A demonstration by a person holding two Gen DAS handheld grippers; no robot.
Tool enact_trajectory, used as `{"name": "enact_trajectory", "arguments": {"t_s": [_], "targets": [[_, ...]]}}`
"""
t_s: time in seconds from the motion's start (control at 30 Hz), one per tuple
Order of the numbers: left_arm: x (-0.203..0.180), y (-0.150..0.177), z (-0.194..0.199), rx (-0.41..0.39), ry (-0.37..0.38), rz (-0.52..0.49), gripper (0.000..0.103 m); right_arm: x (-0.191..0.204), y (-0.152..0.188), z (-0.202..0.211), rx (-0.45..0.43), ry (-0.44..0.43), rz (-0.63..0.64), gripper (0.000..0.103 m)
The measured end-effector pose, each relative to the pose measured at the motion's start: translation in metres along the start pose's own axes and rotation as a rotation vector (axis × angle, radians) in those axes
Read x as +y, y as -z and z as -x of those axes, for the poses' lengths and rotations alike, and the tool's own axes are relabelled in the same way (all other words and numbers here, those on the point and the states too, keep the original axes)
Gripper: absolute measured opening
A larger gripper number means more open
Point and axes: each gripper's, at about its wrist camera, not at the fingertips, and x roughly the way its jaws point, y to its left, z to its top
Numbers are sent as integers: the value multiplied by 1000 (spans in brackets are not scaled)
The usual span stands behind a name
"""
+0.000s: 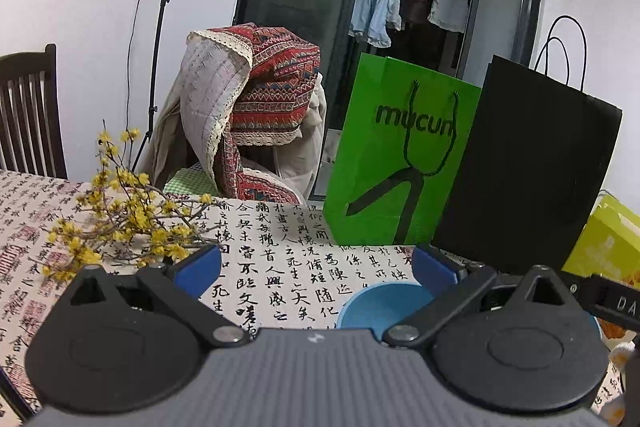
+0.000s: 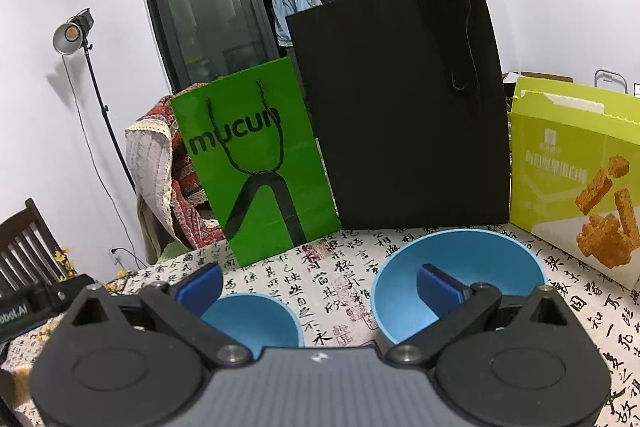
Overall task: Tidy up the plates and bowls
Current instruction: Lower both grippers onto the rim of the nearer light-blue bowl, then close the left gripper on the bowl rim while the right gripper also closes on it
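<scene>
Both grippers, left point(image 1: 316, 263) and right point(image 2: 320, 283), spread wide, empty; right's finger over big bowl point(image 2: 480, 255) could tip it onto small bowl point(image 2: 256, 315).

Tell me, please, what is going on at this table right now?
A person holds a tool in each hand over a calligraphy tablecloth. Both are open and empty. The right tool hovers above a small blue bowl and a larger blue bowl; the left tool faces the small one. Nothing is gripped yet.
</scene>
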Motion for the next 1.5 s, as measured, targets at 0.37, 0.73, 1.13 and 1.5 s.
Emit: {"name": "enact_trajectory", "arguments": {"t_s": [0.37,0.73,1.13,1.5], "targets": [[13,23,-33,91,14,-3,103,1,15,-22,16,18,41,103],[14,31,-45,139,37,-6,103,0,25,-36,41,27,62,101],[15,38,-55,196,48,-6,103,4,33,-43,61,20,92,84],[9,39,-54,195,63,-36,97,20,39,-40,43,19,180,70]]}}
